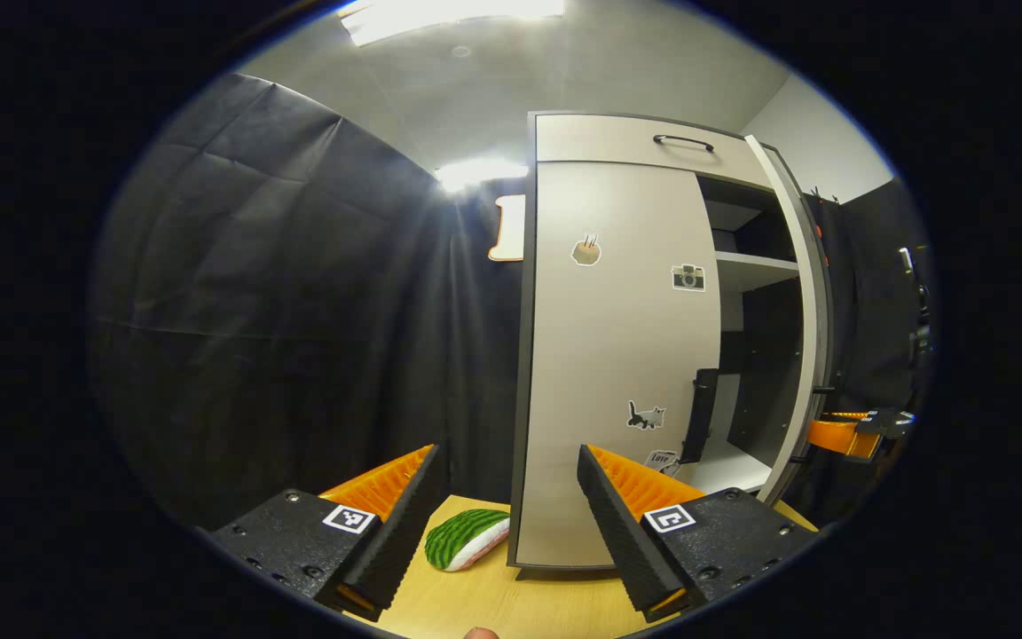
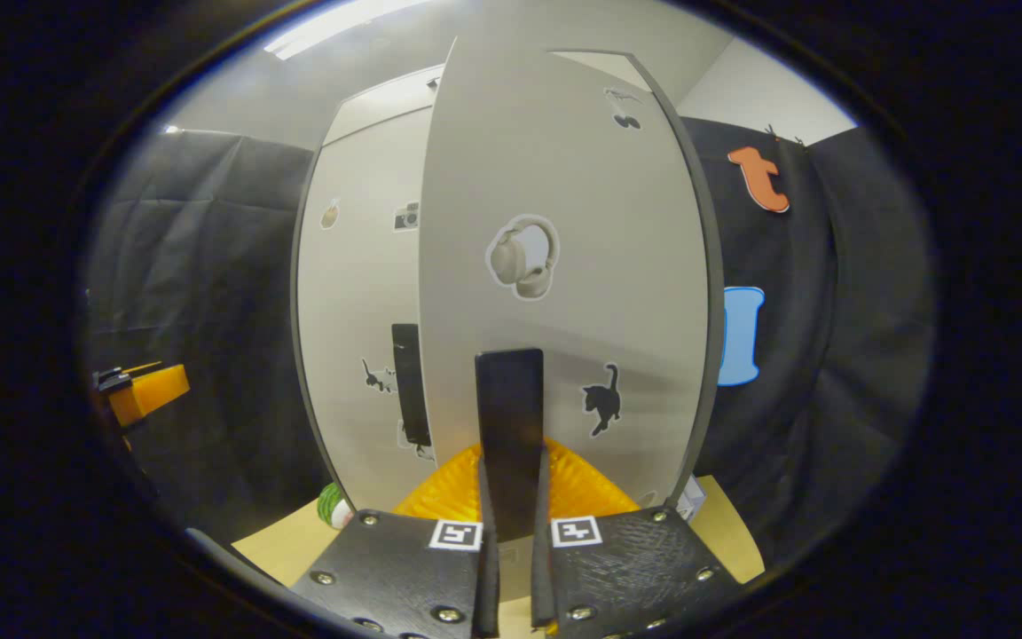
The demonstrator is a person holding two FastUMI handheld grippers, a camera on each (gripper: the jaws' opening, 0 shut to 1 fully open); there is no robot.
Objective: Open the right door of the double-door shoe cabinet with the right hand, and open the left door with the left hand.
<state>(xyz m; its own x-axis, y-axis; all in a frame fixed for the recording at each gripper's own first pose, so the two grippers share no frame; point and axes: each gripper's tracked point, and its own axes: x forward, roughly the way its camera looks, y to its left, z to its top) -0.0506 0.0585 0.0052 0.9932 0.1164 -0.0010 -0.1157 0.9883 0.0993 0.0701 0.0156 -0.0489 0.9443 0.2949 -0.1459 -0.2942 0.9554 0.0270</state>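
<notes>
The shoe cabinet stands on a wooden table. Its left door is closed and carries small stickers, with a black vertical handle at its right edge. The right door is swung partly open, so shelves show inside. My right gripper is shut on the right door's black handle; in the left gripper view it appears at that door's edge. My left gripper is open, short of the left door and to the left of its handle, holding nothing. It is seen far left in the right gripper view.
A watermelon-slice toy lies on the table by the cabinet's left front corner. A top panel with a black handle sits above the doors. Black cloth walls surround the booth on both sides.
</notes>
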